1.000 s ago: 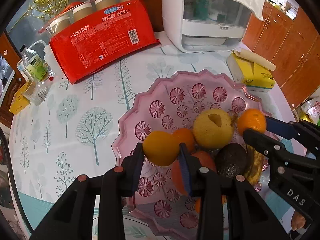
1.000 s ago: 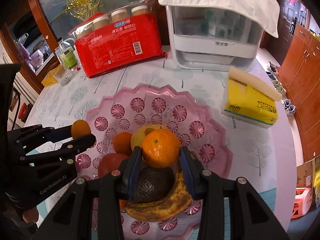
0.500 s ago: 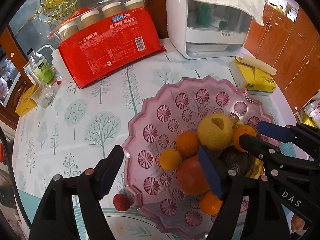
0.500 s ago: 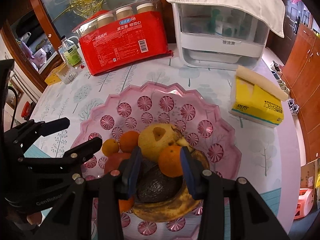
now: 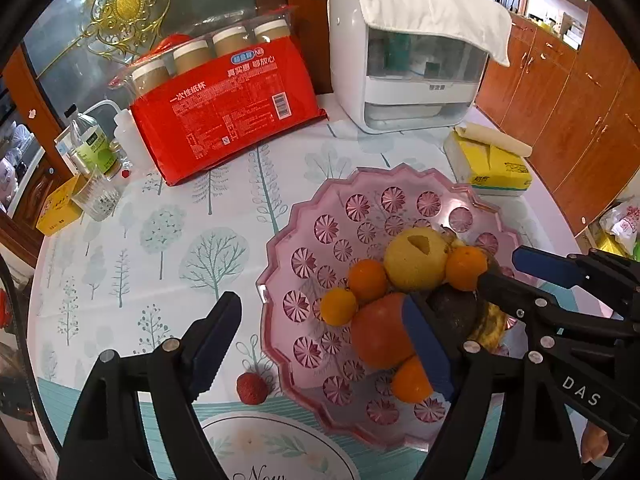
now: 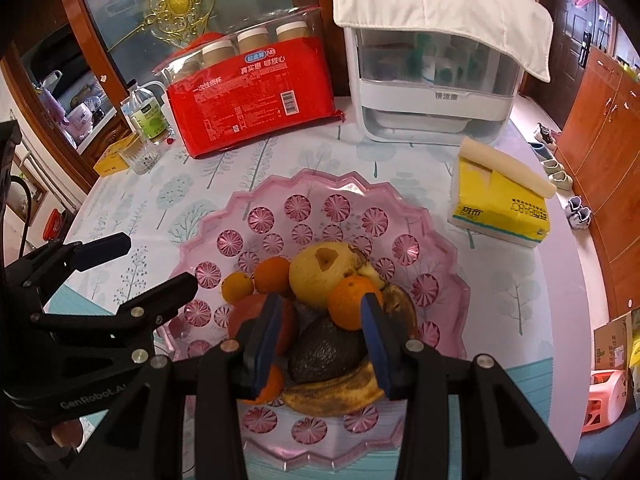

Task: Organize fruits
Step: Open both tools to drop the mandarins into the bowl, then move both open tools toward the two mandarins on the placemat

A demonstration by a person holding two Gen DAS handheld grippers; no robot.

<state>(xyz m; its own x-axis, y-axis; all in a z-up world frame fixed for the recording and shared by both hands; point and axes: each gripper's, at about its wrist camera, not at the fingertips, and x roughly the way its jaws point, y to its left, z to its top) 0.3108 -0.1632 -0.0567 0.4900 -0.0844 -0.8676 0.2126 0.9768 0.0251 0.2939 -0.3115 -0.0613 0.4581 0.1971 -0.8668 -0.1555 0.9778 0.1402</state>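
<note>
A pink plate holds a yellow pear, a red fruit, a dark avocado, a browned banana and several oranges. My left gripper hangs above the plate's left rim. Its jaws are opening and nothing is between them. A small orange lies in the plate below. My right gripper stands narrowly open over the pile. Another orange rests against the pear beside the right finger, and the left pad is clear of it. A strawberry lies on the tablecloth.
At the back stand a red pack of paper cups and a white appliance under a cloth. A yellow tissue pack lies right of the plate. A bottle and a glass stand far left, near the table's edge.
The left gripper let go of the small orange, spread wide and drew up and back. The right gripper rose off its orange, which stayed on the pile beside the pear.
</note>
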